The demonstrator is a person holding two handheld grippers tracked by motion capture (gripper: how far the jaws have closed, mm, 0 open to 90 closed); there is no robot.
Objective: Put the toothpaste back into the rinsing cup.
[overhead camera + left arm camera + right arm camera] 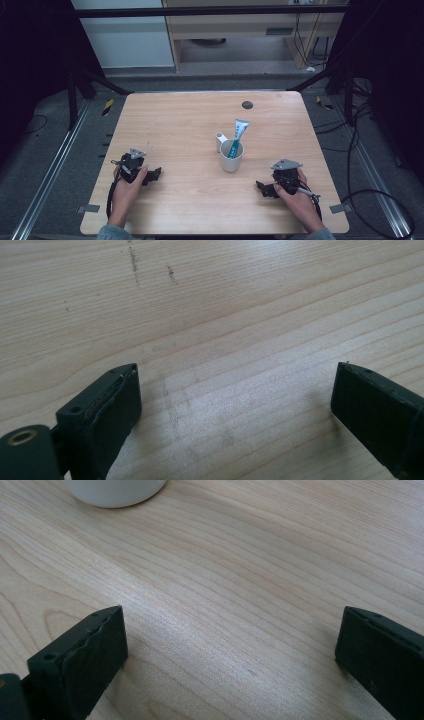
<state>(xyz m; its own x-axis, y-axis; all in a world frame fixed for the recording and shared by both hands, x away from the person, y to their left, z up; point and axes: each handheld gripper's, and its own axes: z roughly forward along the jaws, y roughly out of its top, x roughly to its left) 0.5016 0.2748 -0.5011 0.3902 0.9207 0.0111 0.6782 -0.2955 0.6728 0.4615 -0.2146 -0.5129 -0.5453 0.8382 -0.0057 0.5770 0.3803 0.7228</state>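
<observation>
Left gripper [156,174] and right gripper [261,187] both rested spread wide — white mug [231,156] with toothpaste tube [238,136] between them, nearer the right.

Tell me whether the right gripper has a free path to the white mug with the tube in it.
Probably yes. The right gripper rests open on the table, its jaws pointing toward the white mug, with bare wood between them. The tube stands up out of the mug, away from that approach.

A white mug [231,159] holding a toothpaste tube [237,136] stands mid-table [200,120]; left tongs [156,174] and right tongs [262,187] rest well apart.
</observation>
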